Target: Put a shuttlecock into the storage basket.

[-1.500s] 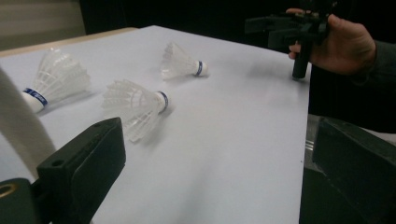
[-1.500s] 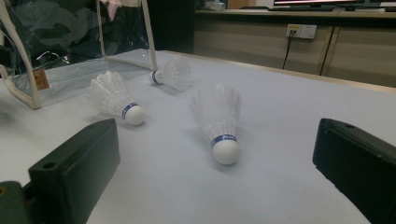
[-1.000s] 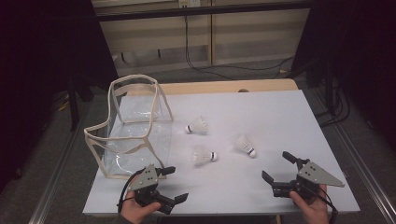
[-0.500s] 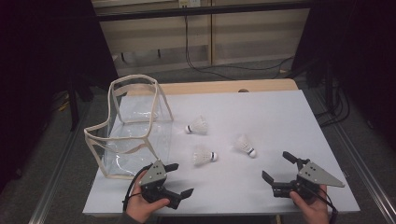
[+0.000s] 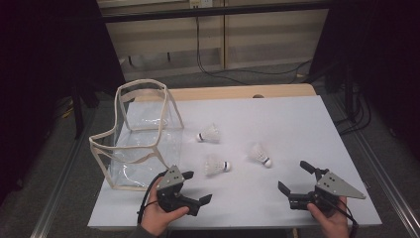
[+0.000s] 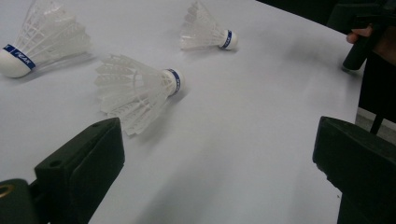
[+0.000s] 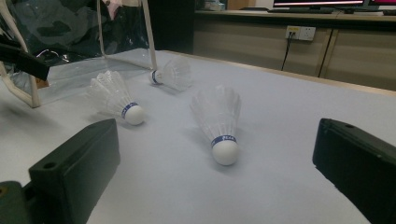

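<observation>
The left gripper (image 5: 194, 187) has crept forward and turned toward the nearest shuttlecock (image 5: 216, 166), which lies on the worktop (image 5: 297, 124) at its one o'clock, beside the clear bag (image 5: 141, 136). Its fingers (image 6: 79, 168) are spread wide, grasping nothing. The right gripper (image 5: 296, 177) has stayed put, likewise released. A pick-up looks imminent, probably for bagging; two more shuttlecocks wait at twelve and three o'clock of the first.

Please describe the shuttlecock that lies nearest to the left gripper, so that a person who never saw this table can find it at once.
On the white table stands a clear bag with cream straps. Three shuttlecocks lie right of it; yours, the shuttlecock, is the closest to the table's near edge, just beyond the open left gripper. Unlike the others, its cork points right, away from the bag.
</observation>
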### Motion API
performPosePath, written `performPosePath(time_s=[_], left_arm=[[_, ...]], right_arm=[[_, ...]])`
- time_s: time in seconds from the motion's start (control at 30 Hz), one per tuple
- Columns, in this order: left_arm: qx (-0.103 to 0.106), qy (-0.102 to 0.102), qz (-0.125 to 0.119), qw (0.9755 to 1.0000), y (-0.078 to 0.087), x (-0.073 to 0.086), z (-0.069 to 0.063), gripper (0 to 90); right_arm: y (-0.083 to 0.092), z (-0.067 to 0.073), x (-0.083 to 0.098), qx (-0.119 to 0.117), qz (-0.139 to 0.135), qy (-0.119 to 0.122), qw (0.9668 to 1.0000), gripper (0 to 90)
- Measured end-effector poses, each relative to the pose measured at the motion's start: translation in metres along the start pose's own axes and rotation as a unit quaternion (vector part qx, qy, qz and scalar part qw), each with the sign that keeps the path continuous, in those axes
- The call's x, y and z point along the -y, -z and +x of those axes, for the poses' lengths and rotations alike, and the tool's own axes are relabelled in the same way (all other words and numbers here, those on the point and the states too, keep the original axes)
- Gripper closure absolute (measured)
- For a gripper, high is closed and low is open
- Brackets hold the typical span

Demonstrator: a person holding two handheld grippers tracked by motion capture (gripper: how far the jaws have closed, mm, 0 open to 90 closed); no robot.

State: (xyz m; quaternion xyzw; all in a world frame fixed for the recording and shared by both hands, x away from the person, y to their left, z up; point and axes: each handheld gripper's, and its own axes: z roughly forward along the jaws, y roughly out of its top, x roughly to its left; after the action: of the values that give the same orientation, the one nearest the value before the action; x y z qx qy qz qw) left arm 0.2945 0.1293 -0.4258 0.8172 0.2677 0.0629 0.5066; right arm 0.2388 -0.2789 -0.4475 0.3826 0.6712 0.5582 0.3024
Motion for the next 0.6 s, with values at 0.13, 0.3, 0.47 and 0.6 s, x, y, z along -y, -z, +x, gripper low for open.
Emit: performPosePath(time_s=[0.13,0.3,0.47,0.6], left_arm=[[0.005,0.006,0.002,1.0000,0.000,0.001,-0.002,3.1],[0.009,-0.001,0.010,0.9999,-0.002,0.000,-0.006,4.3],[0.005,0.001,0.010,0.9999,-0.011,-0.002,-0.012,4.4],[-0.007,0.005,0.018,0.9998,-0.016,-0.003,-0.012,4.4]], right_arm=[[0.001,0.000,0.000,0.000,0.000,-0.002,1.0000,0.7],[0.001,-0.001,0.000,-0.001,-0.002,-0.001,1.0000,0.7],[0.000,-0.001,-0.001,0.000,-0.002,-0.001,1.0000,0.7],[0.000,0.000,-0.001,0.000,-0.002,-0.001,1.0000,0.7]])
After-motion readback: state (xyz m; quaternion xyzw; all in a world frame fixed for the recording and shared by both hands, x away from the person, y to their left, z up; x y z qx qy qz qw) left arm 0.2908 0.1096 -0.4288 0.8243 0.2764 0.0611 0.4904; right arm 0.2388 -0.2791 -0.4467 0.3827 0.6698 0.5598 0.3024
